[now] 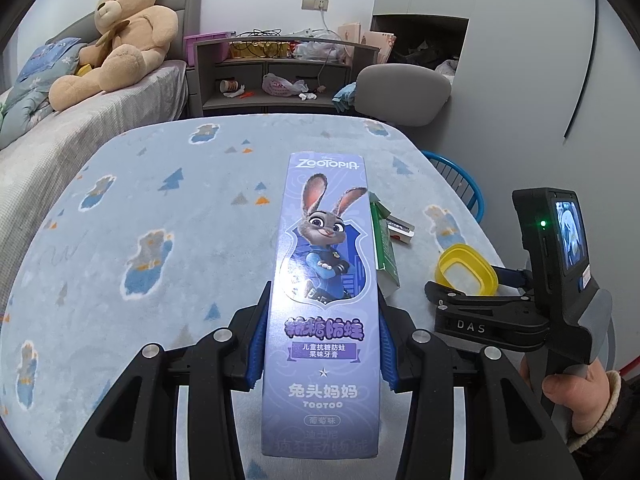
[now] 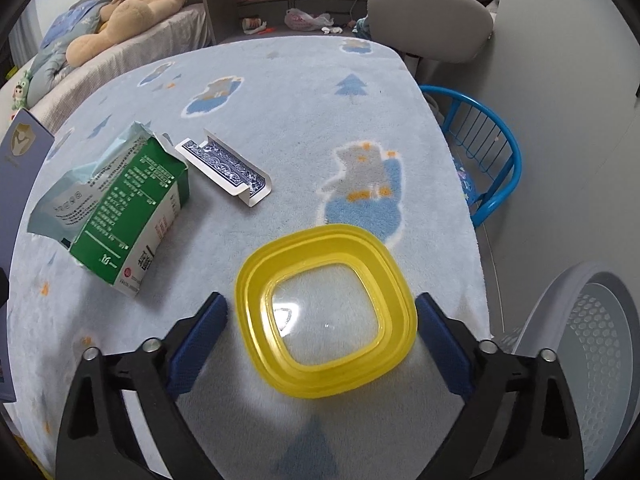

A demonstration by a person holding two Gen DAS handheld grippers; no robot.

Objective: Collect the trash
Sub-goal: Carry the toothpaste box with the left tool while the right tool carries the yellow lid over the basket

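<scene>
My left gripper [image 1: 324,292] is shut on a long purple Zootopia toothpaste box [image 1: 326,264], held above the table with its length pointing away from me. My right gripper [image 2: 322,300] points down at a yellow square plastic container [image 2: 280,372] that sits on the blue fleece tablecloth [image 2: 280,92]. Its blue pads [image 2: 198,336] stand on either side of the container, and a thin gap shows at the left pad. In the left wrist view the right gripper [image 1: 472,286] and the yellow container [image 1: 486,270] are at the right, with a hand on the handle.
A torn green carton [image 2: 120,208] and a blue-patterned playing-card box [image 2: 228,168] lie left of the container. A white perforated bin [image 2: 584,340] stands beside the table's right edge, with a blue metal chair [image 2: 496,160] behind it. A bed with a teddy bear [image 1: 120,36] is at the left.
</scene>
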